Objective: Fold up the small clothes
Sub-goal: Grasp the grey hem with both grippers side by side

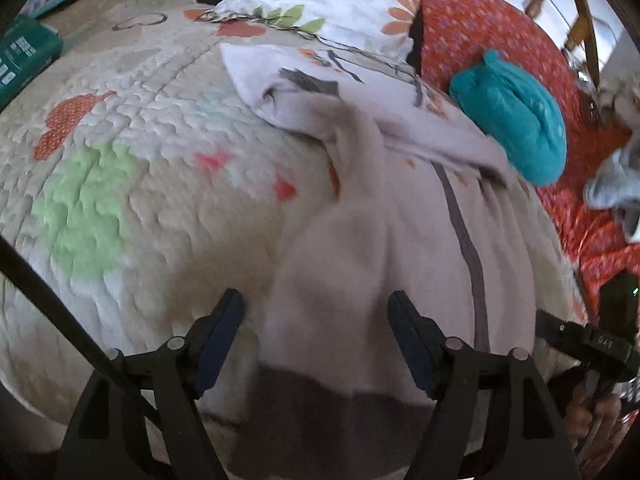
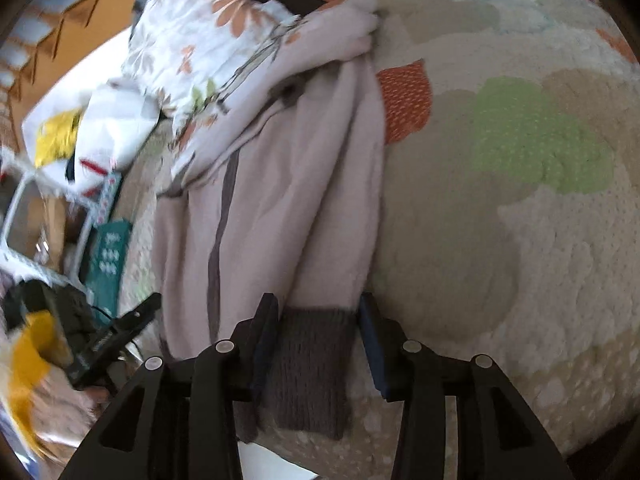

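Note:
A pale pink-grey garment [image 1: 400,240] with dark grey ribbed cuffs and a dark zip line lies crumpled on a quilted bed cover [image 1: 120,160]. My left gripper [image 1: 316,312] is open, its jaws wide on either side of one sleeve above the dark cuff [image 1: 312,412]. In the right wrist view the same garment [image 2: 280,200] stretches away from me. My right gripper [image 2: 318,316] is partly open, its jaws on either side of the other dark cuff [image 2: 312,364] without squeezing it. The right gripper also shows in the left wrist view [image 1: 584,344].
A floral pillow [image 1: 320,4] lies at the far end, and a folded teal garment [image 1: 516,120] on a red patterned cloth [image 1: 500,32]. A green box [image 1: 24,52] sits at the left edge. Packets and a green box [image 2: 108,248] lie beside the bed.

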